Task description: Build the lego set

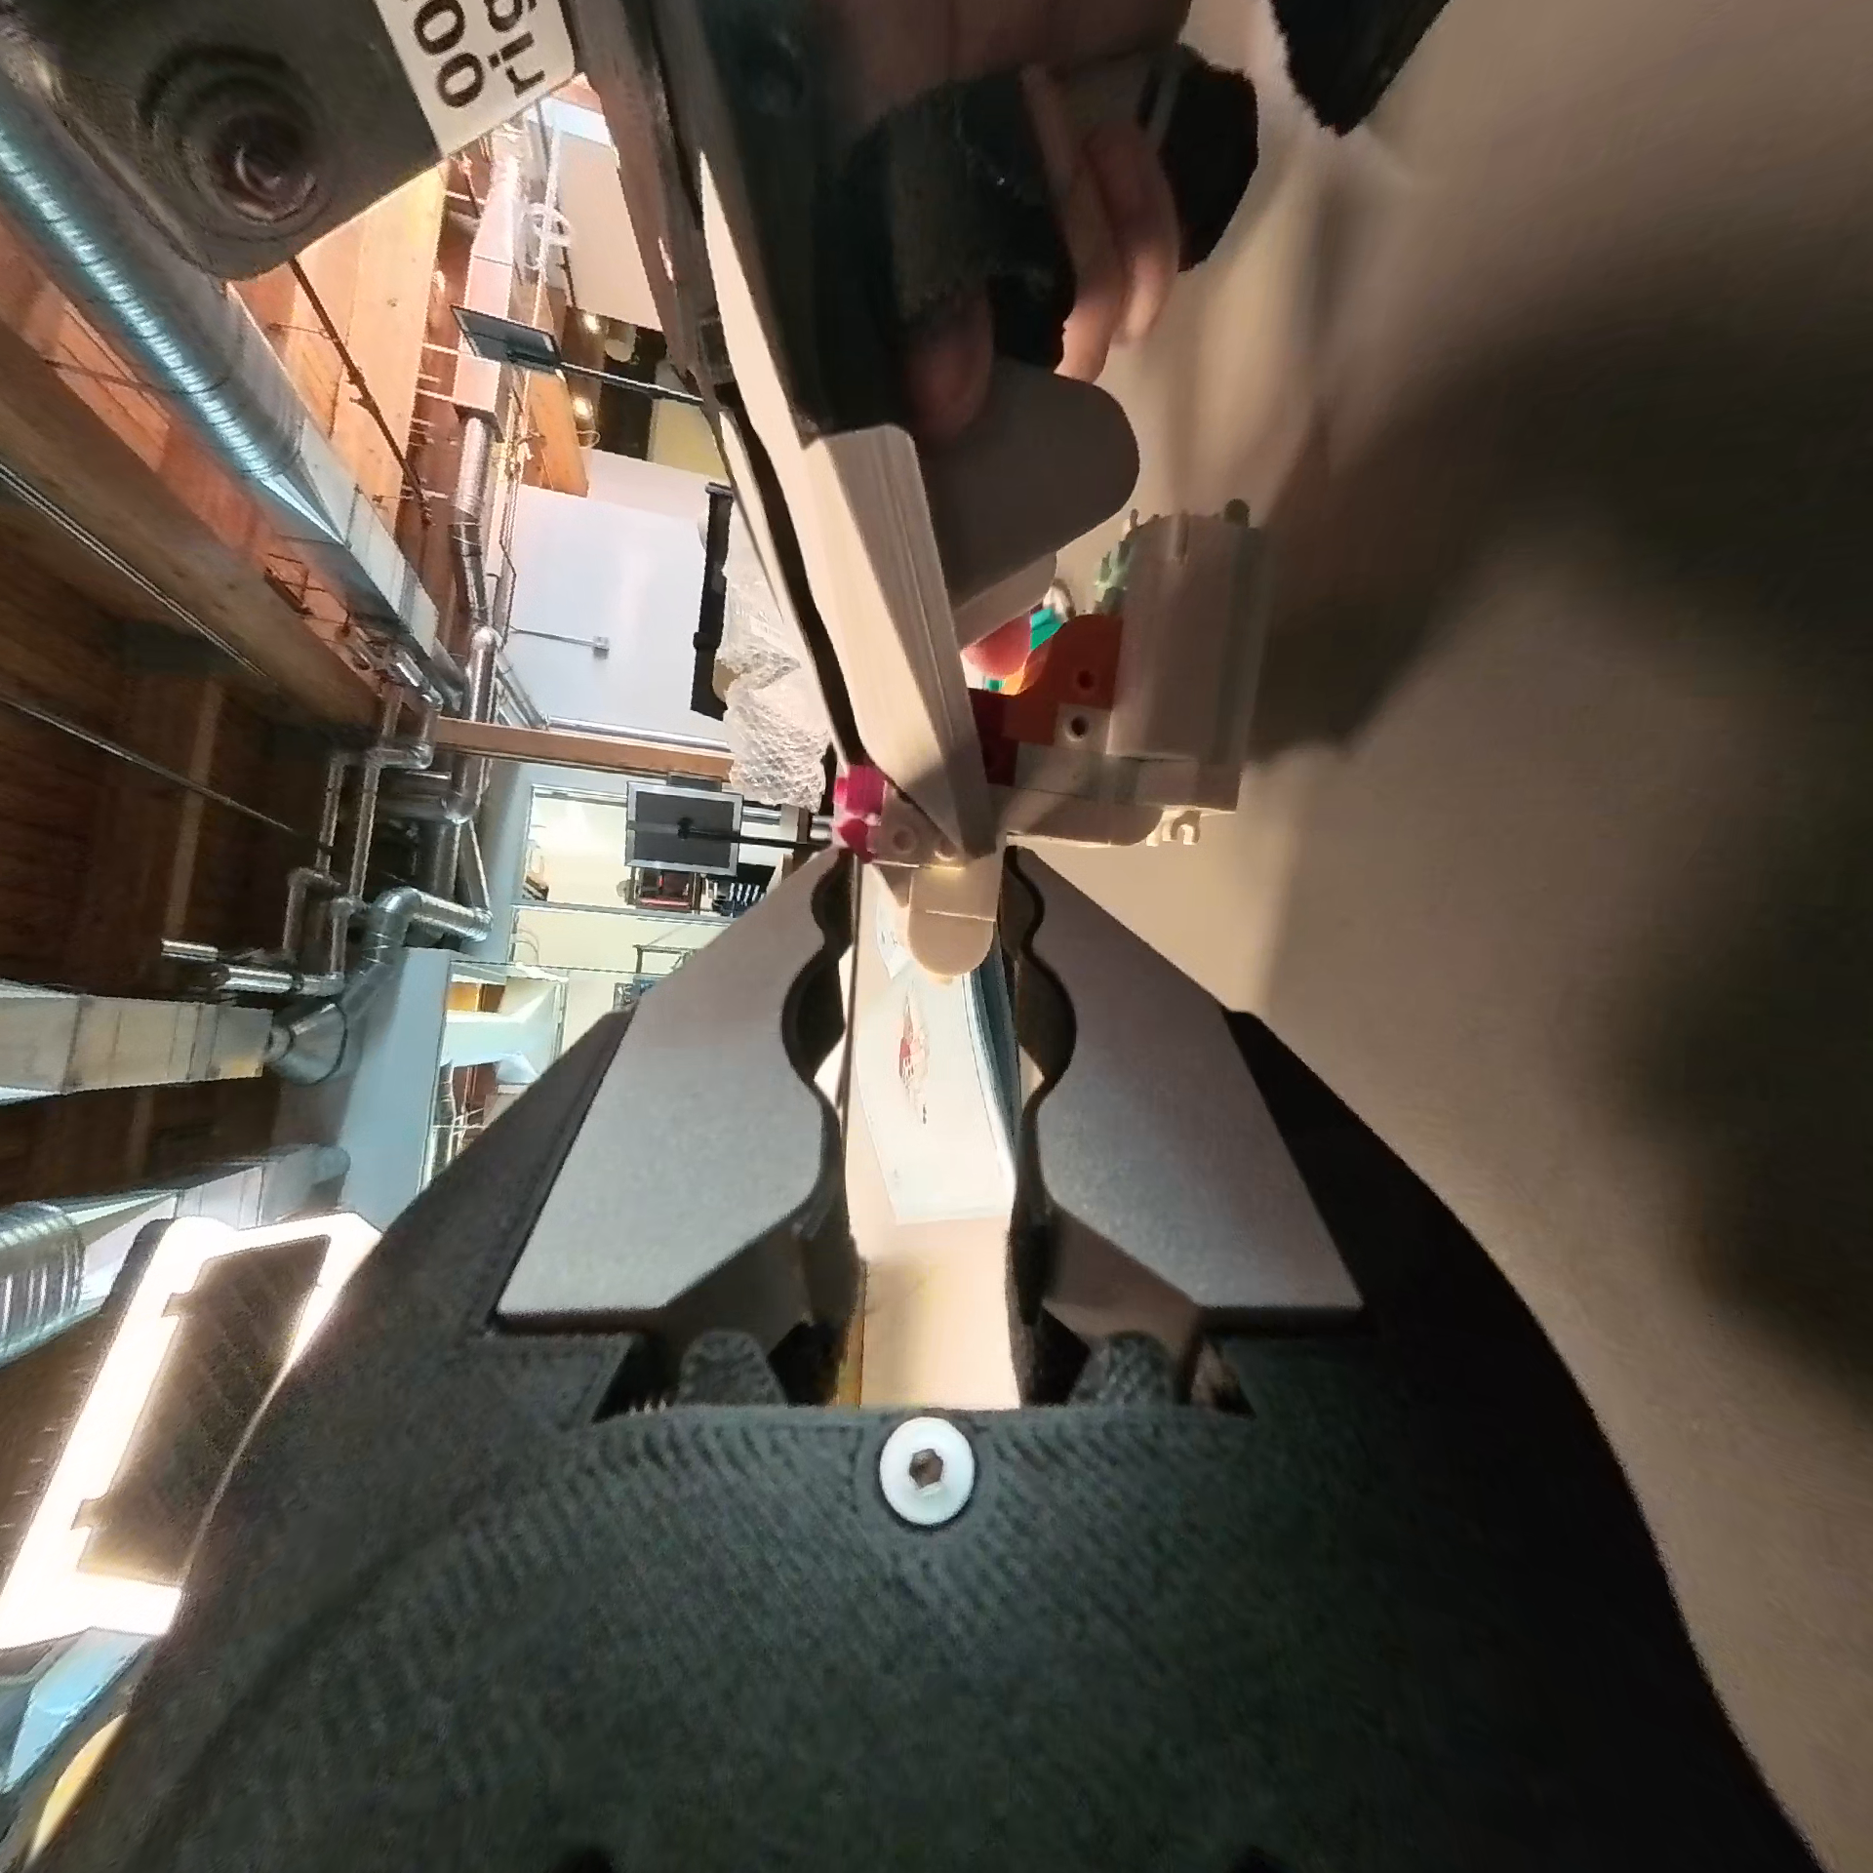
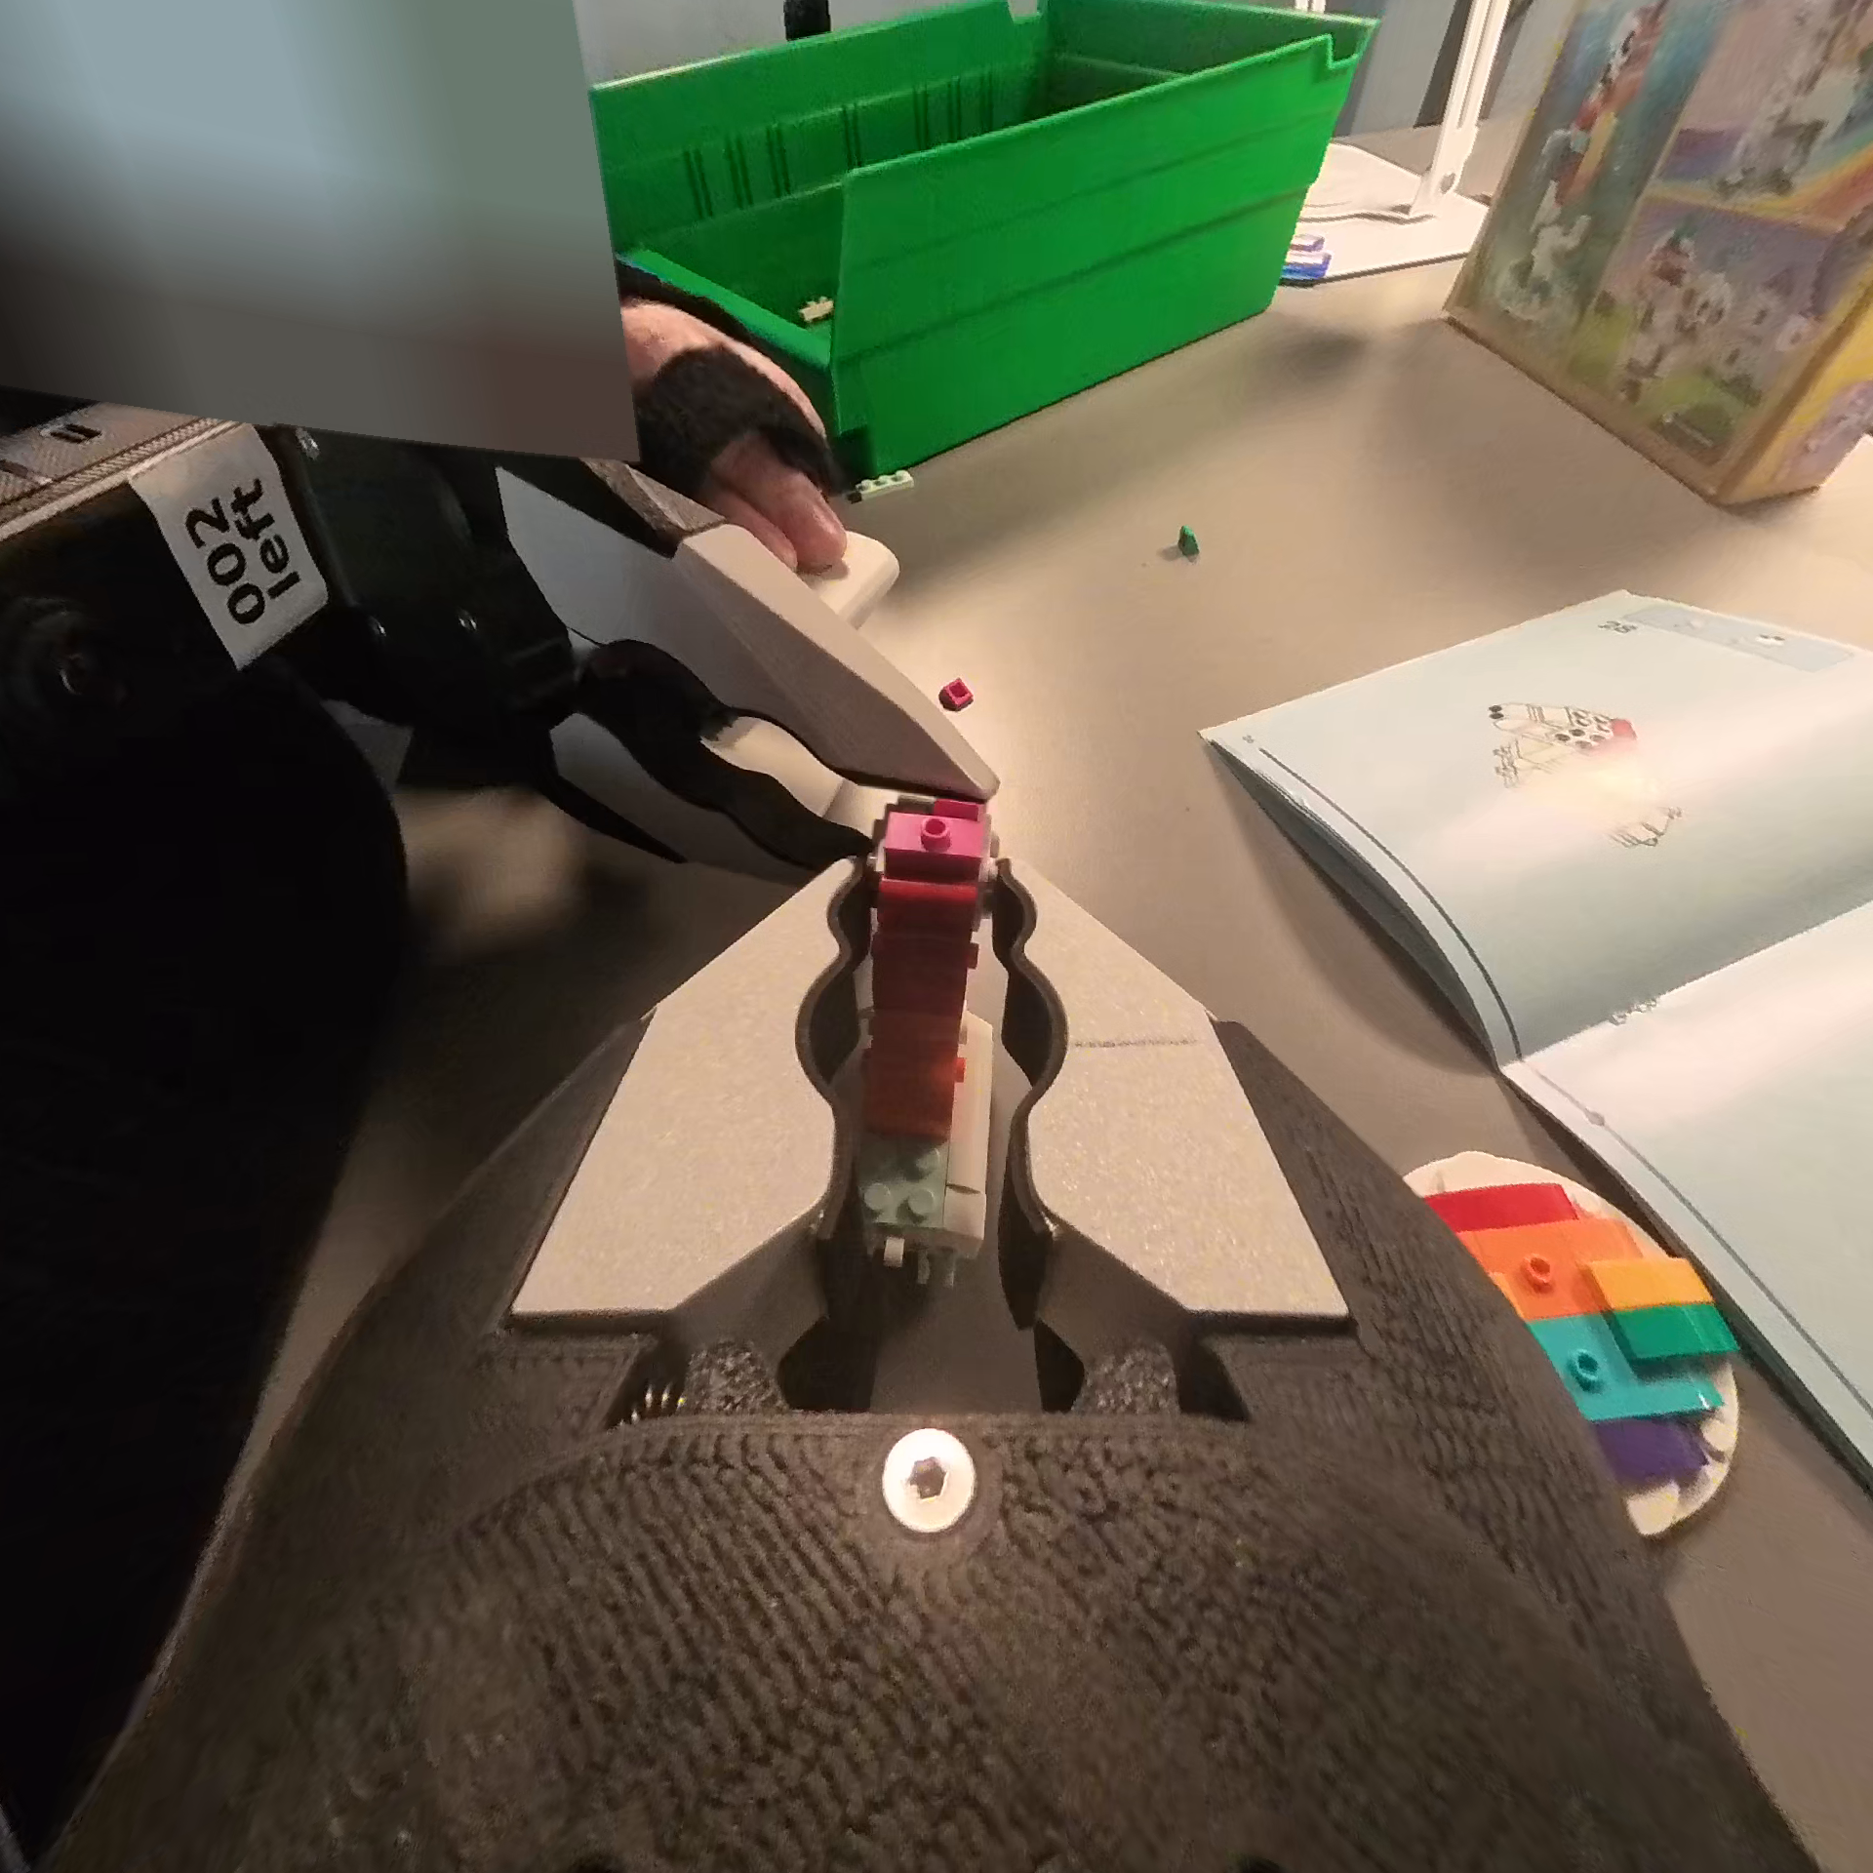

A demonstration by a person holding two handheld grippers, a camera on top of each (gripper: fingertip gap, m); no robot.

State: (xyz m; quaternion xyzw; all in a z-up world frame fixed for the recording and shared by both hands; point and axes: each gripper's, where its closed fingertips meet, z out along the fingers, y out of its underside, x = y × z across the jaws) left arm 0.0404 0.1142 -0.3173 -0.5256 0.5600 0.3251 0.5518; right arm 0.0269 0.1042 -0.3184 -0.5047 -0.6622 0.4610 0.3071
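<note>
While our right gripper (image 2: 927, 862) clamps the red-pink-white brick build (image 2: 917, 1014), our left gripper (image 2: 902, 801), nearly closed, touches its top; green plastic bin (image 2: 1064, 233) w/ one small pale piece (image 2: 816, 309).

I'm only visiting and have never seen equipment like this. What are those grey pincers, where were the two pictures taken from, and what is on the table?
There is no robot: a person holds one hand-held gripper in each hand, with a camera on each looking along its two fingers. The right hand-held gripper is clamped on a partly built lego model of red, magenta and white bricks. The left hand-held gripper touches its magenta top with its tips; whether it holds anything is unclear. On the grey table lie an open pale-blue instruction booklet, a green plastic bin, a rainbow-coloured brick piece and loose small bricks.
</note>
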